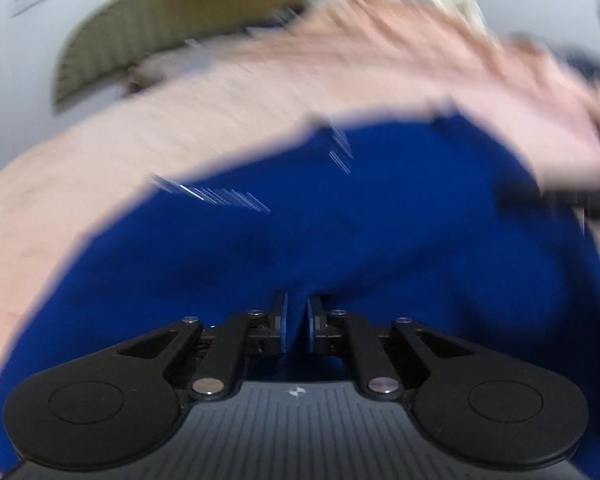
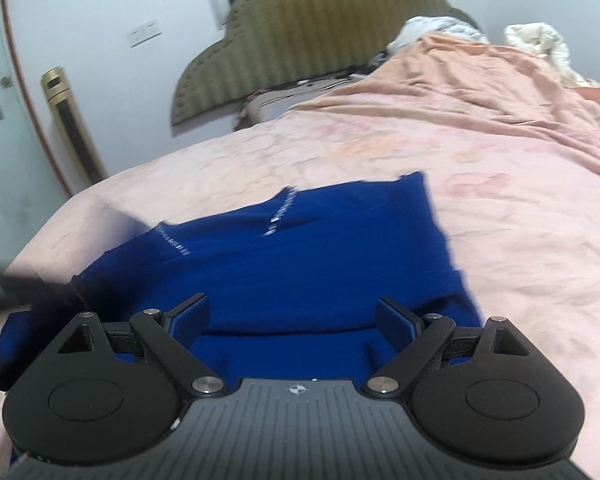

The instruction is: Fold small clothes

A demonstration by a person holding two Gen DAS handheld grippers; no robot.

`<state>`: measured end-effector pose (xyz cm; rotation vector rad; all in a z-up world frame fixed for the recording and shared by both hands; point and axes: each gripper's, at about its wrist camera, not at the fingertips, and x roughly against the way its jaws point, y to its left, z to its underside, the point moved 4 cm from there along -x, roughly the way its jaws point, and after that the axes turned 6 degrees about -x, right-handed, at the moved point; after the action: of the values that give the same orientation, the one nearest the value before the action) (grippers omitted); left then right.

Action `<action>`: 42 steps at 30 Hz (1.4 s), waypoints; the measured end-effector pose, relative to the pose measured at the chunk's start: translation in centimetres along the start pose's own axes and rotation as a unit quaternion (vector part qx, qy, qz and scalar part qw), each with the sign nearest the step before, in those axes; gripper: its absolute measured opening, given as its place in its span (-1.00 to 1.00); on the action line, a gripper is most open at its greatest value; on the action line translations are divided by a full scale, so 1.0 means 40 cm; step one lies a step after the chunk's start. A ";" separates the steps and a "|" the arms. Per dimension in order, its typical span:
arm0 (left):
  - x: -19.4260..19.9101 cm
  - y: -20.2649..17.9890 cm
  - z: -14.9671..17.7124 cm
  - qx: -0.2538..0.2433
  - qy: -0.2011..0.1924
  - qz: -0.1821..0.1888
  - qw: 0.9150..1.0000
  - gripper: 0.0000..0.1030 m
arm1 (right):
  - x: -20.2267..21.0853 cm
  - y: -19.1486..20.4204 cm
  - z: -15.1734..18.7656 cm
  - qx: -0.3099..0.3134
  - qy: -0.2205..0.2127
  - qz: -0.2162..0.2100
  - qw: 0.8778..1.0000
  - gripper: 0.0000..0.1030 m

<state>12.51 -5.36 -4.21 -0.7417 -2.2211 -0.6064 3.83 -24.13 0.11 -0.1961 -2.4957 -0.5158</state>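
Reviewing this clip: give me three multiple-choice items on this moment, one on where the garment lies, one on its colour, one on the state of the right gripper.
1. Where does the blue garment lie?
A. on the pink bedspread
B. on a wooden floor
C. on a chair

2. What colour is the garment?
A. red
B. deep blue
C. white

3. How does the right gripper stand?
A. shut on the garment
B. out of view
C. open, jaws wide apart

Key: 1 A, pink bedding borders the cloth's upper and right edges; 2 B, both wrist views show blue; 3 C, its pads stand far apart above the cloth, pressing nothing.
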 end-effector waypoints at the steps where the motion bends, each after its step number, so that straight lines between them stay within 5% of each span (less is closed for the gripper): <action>1: 0.006 -0.031 0.008 -0.023 -0.018 -0.034 0.999 -0.67 | 0.002 -0.011 -0.003 -0.002 -0.001 0.006 1.000 0.77; 2: 0.020 -0.068 0.016 -0.050 -0.025 -0.055 0.997 -0.28 | 0.003 -0.022 -0.006 -0.004 -0.002 0.010 1.000 0.77; 3: 0.030 -0.092 0.026 -0.066 -0.025 -0.064 0.995 0.32 | 0.001 -0.031 -0.009 -0.006 -0.002 0.014 1.000 0.77; 5: 0.073 -0.099 0.032 -0.078 -0.051 -0.080 0.992 0.90 | -0.009 -0.044 -0.012 -0.013 -0.001 0.015 1.000 0.77; 8: 0.132 -0.080 0.053 -0.080 -0.084 -0.074 0.991 0.92 | -0.038 -0.041 -0.013 -0.042 0.020 -0.028 0.999 0.77; 12: 0.164 -0.033 0.090 -0.037 -0.088 -0.121 0.988 0.92 | -0.102 -0.005 -0.015 -0.089 0.064 -0.115 0.987 0.71; 18: 0.188 0.034 0.165 0.060 -0.061 -0.138 0.987 0.92 | -0.221 0.033 -0.022 -0.133 0.117 -0.149 0.973 0.52; 23: 0.199 0.040 0.197 0.085 -0.052 -0.140 0.985 0.92 | -0.272 0.096 -0.018 -0.126 0.150 -0.172 0.965 0.41; 28: 0.213 0.056 0.192 0.089 -0.058 -0.159 0.981 0.92 | -0.317 0.177 -0.027 -0.090 0.177 -0.185 0.962 -0.22; 30: 0.218 0.079 0.196 0.095 -0.061 -0.175 0.978 0.92 | -0.323 0.205 -0.032 -0.064 0.180 -0.171 0.967 -0.77; 36: 0.209 0.212 0.196 0.198 -0.061 -0.179 0.962 0.92 | -0.258 0.281 -0.101 0.012 0.111 -0.167 0.980 -0.79; 42: 0.192 0.315 0.181 0.260 -0.054 -0.216 0.940 0.92 | -0.196 0.240 -0.198 0.011 0.019 -0.131 0.991 -0.79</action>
<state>12.88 10.67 -0.64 -0.0128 -2.5074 -0.1535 16.72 -18.76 4.72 0.1511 -2.5027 -0.5921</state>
